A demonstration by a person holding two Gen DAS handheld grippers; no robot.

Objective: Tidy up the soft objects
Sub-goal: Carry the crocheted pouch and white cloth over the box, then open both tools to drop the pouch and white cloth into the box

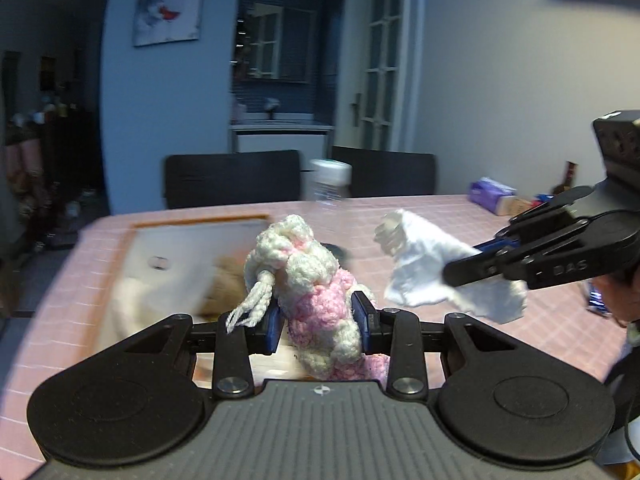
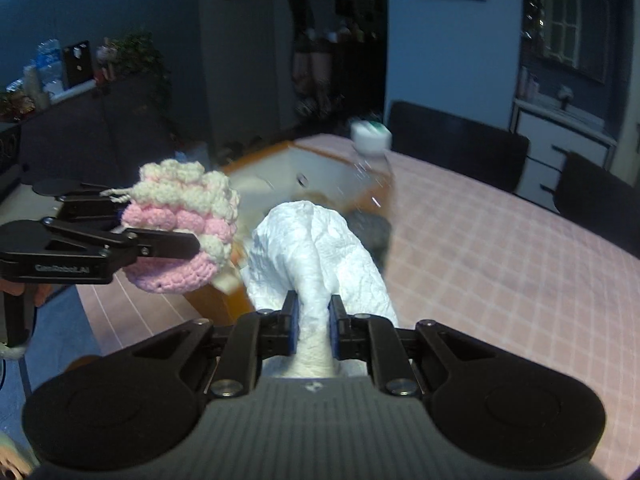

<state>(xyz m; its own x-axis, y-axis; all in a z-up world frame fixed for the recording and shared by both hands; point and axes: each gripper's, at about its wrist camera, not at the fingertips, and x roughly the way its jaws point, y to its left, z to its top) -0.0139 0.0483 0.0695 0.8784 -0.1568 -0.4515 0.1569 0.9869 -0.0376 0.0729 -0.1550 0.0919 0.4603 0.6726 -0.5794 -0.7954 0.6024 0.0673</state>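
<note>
Left wrist: left gripper [image 1: 320,320] raised, tilted down

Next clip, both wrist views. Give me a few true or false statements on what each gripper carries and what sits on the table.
1. The left gripper holds a pink and white crochet pouch. True.
2. The right gripper is empty. False: its jaws pinch a white cloth.
3. Both items lie on the table. False: both are lifted above it.
4. A white-capped bottle stands by the wooden-rimmed tray. True.
</note>
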